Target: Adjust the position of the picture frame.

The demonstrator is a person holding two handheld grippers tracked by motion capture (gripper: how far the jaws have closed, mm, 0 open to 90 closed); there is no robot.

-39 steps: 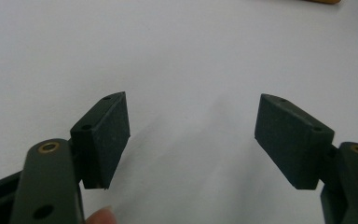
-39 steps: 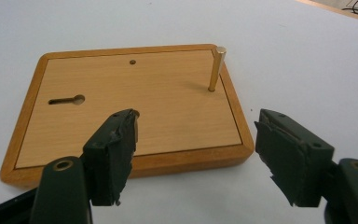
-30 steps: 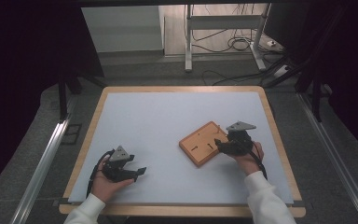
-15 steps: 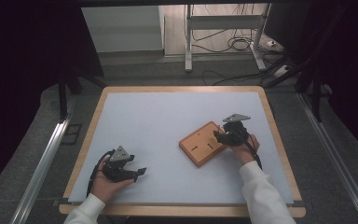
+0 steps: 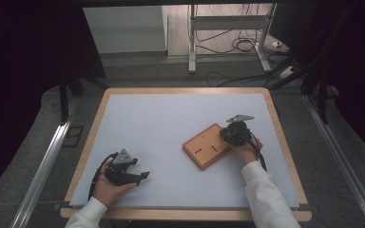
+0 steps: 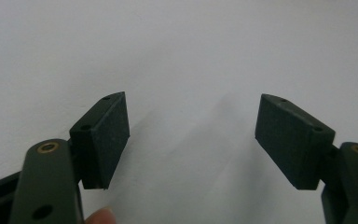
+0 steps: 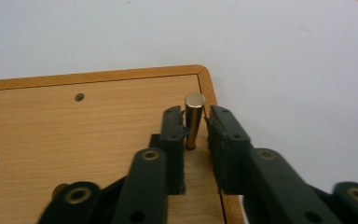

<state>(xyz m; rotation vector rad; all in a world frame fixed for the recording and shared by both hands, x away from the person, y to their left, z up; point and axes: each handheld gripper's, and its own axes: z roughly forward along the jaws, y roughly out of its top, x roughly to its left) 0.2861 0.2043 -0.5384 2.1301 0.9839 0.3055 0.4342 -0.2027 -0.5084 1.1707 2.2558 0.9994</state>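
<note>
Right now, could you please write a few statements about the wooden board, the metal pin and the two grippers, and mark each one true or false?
1. The metal pin stands upright on the wooden board. True.
2. The pin stands at the board's middle. False: it is near a corner.
3. The right gripper has the pin between its fingers. True.
4. The left gripper holds a block. False: its fingers stand apart over the bare white table.
5. The board lies on the table's left half. False: right half.

Around your table: non-task stuff

You've got a white mat on a wood-edged table, grey floor w/ an aluminium rail each side, a metal stand behind, and cables coiled by its legs.
</note>
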